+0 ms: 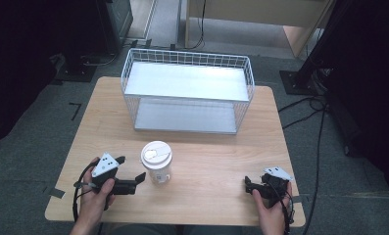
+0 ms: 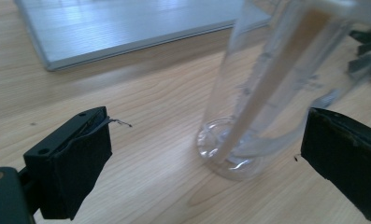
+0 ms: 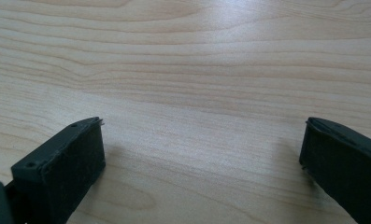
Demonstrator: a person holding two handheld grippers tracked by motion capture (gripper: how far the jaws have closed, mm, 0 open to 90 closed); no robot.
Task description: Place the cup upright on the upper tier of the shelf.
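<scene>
Clear lidded cup (image 1: 157,162): upright on the surface (image 1: 216,166), in front of the wire basket (image 1: 188,91); left gripper (image 1: 133,180) nearest, just beside its left flank, fingers (image 2: 75,158) spread wide, empty, cup ahead between them; right gripper (image 1: 251,186) well apart, fingers open, empty.

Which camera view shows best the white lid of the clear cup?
The high view: it looks down on the white lid, round and whole, on the clear cup. The left gripper view shows the cup's clear wall and base, with a blurred edge of the lid at the top. The right gripper view faces bare table.
</scene>
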